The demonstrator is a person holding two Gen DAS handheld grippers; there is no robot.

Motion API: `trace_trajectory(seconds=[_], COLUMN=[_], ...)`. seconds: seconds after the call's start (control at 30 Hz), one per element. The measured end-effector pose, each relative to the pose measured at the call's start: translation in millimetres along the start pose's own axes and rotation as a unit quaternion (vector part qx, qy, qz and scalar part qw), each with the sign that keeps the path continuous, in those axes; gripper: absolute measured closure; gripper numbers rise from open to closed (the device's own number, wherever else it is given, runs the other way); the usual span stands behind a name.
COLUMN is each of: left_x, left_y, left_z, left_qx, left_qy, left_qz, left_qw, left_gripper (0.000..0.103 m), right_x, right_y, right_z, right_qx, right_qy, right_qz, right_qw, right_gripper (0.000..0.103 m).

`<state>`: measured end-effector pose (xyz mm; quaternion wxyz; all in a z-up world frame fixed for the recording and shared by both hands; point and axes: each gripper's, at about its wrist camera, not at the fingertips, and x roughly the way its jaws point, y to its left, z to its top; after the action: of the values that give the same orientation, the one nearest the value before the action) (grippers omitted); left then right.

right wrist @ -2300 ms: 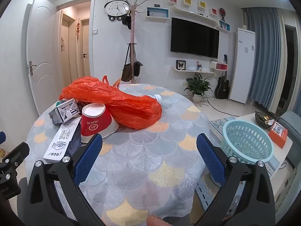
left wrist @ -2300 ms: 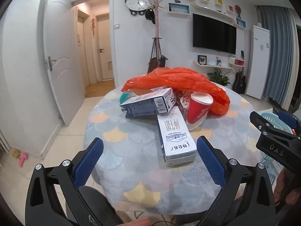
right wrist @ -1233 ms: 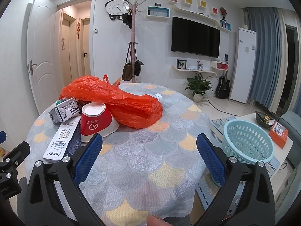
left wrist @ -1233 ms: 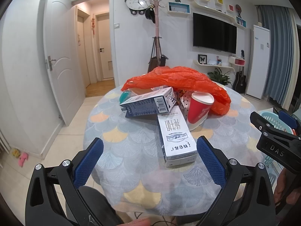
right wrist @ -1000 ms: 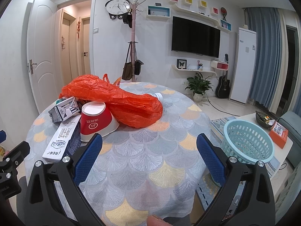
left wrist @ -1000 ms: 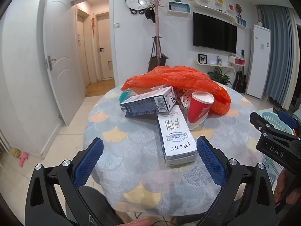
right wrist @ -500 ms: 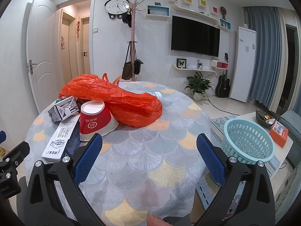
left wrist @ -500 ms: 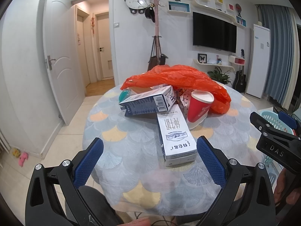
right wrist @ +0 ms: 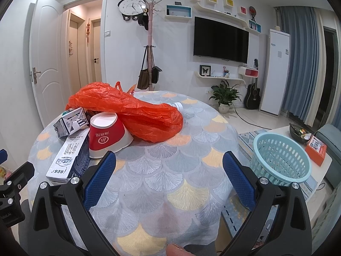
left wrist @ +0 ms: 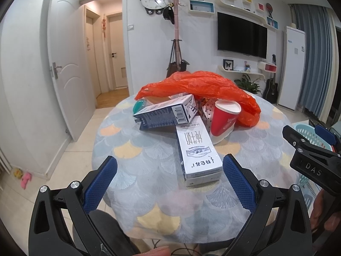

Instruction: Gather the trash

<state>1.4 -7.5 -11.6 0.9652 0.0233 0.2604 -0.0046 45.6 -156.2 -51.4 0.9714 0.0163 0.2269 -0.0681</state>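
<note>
Trash lies heaped on a round table (left wrist: 149, 194) with a scale-pattern cloth. A white milk carton (left wrist: 197, 149) lies flat nearest me, and a dark blue carton (left wrist: 165, 114) rests across its far end. A red paper cup (left wrist: 223, 120) leans on its side by a crumpled orange plastic bag (left wrist: 204, 87). My left gripper (left wrist: 169, 183) is open, just short of the white carton. My right gripper (right wrist: 169, 180) is open over bare cloth, right of the red cup (right wrist: 106, 133), the white carton (right wrist: 68, 157) and the orange bag (right wrist: 138, 111).
A light blue plastic basket (right wrist: 281, 157) stands on a low white table (right wrist: 328, 162) to the right, beside an orange box (right wrist: 315, 150) and a dark bowl (right wrist: 298, 131). A coat stand (right wrist: 150, 49), a wall TV (right wrist: 220, 39) and an open door (left wrist: 68, 64) lie beyond.
Both grippers have edged slightly toward the table; the trash has not moved.
</note>
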Motion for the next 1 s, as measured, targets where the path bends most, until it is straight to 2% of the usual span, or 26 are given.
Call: trace_trajectory(seconds=[1.0], left_x=[10], left_y=[-8], left_z=[-2], left_qx=[0.009], left_qy=[0.018], left_qz=[-0.008], left_qw=[0.9998], left_gripper=[0.007], right_x=[4], right_y=[-8], right_z=[-7], right_qx=[0.006], right_qy=[0.005], right_qz=[-0.005], right_qw=[1.000], right_gripper=[0.007])
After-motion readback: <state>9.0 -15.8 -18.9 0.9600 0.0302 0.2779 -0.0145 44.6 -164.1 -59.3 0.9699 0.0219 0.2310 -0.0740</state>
